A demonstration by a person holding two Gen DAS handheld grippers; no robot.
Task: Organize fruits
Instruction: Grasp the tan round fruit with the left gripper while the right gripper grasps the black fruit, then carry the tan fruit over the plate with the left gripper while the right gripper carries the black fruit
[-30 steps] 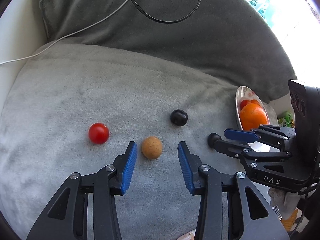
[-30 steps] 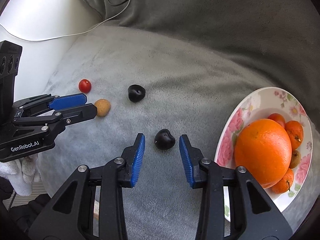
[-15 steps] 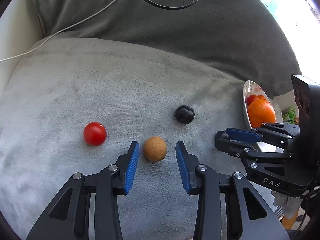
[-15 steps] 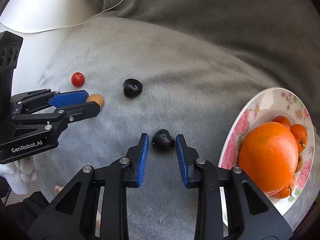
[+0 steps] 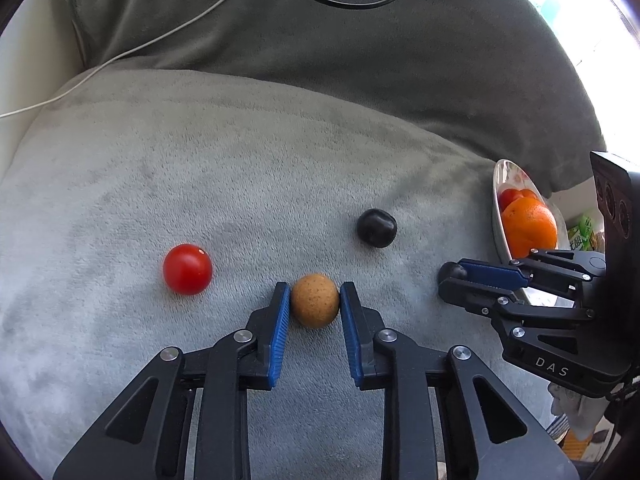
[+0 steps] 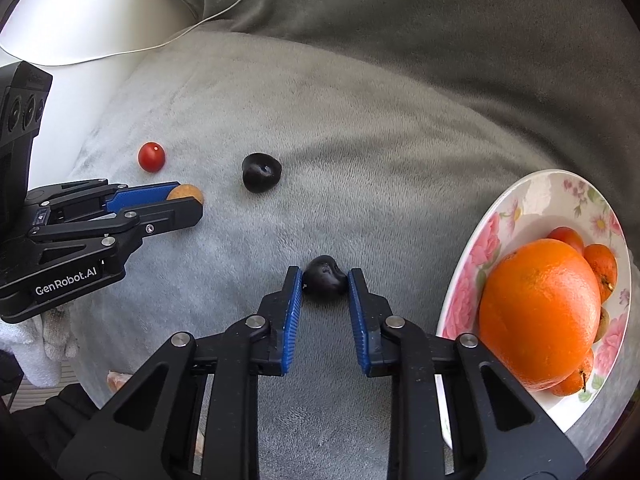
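Two tools at work on a grey cushion (image 5: 168,184): left tool (image 5: 314,302) closed onto a tan fruit (image 5: 314,300), tomato (image 5: 187,269) to its left; right tool (image 6: 325,285) closed onto a dark cherry (image 6: 324,280), plate (image 6: 520,208) at its right

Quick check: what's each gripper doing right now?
Left gripper: closed on the speckled tan fruit.
Right gripper: closed on a dark cherry.
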